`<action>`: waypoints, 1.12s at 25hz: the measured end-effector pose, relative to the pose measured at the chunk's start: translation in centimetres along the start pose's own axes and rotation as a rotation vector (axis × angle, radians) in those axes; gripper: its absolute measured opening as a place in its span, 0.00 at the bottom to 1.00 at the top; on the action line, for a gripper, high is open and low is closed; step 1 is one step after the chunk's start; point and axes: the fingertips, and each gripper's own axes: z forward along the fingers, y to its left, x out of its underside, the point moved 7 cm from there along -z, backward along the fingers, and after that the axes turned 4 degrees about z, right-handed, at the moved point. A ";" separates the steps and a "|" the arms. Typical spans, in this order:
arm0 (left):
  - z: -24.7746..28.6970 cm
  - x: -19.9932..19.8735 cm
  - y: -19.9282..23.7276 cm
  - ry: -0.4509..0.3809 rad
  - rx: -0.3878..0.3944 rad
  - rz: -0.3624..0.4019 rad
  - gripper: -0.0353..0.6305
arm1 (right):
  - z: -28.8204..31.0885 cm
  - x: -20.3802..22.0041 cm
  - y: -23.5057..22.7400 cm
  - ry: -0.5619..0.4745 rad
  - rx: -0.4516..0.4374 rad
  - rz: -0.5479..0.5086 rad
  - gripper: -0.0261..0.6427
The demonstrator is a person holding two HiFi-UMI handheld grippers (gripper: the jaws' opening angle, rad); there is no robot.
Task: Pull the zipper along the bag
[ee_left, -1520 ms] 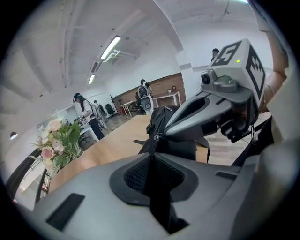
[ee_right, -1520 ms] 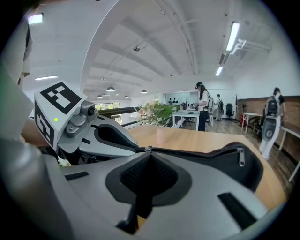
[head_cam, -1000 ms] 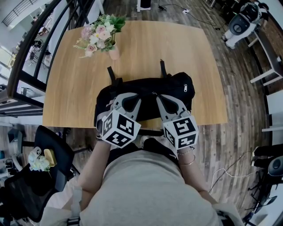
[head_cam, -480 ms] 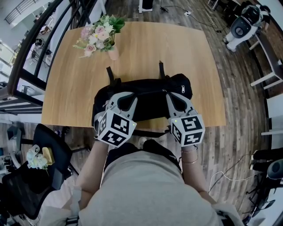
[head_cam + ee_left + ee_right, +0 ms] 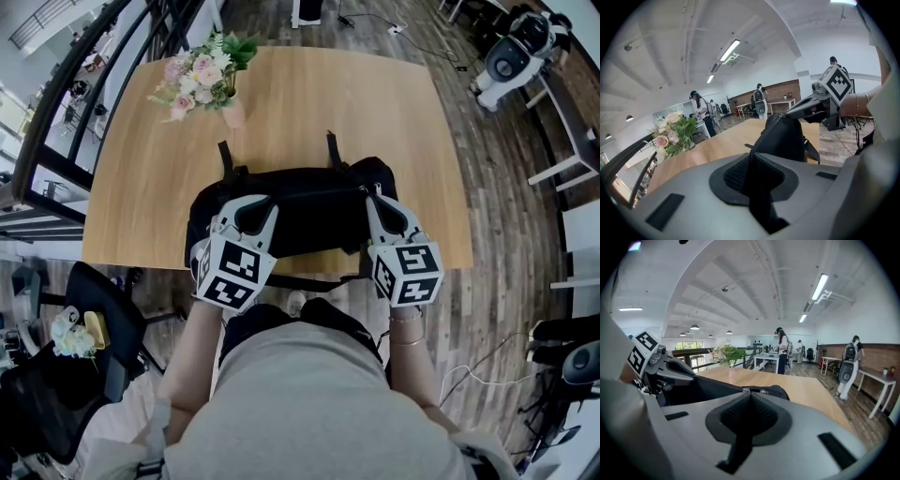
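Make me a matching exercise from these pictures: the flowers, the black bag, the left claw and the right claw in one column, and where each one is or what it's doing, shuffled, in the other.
Column one
1. flowers
2. black bag
3. left claw
4. right claw

Column two
A. shut on the zipper pull at the bag's right end
B. at the far left corner of the table
C. clamped on fabric at the bag's left end
D. lying along the table's near edge

Pairs: 1-B, 2-D, 3-C, 4-A
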 end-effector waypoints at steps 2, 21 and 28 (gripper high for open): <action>0.0 0.2 0.2 0.002 -0.010 -0.010 0.12 | -0.2 0.1 -0.9 -0.001 0.018 0.007 0.06; 0.2 0.6 -0.4 0.025 -0.099 -0.076 0.20 | -0.3 0.4 -1.1 0.001 -0.021 0.008 0.09; -0.6 0.3 -0.2 0.016 -0.122 -0.162 0.27 | -1.0 0.5 -0.4 -0.014 -0.039 0.024 0.13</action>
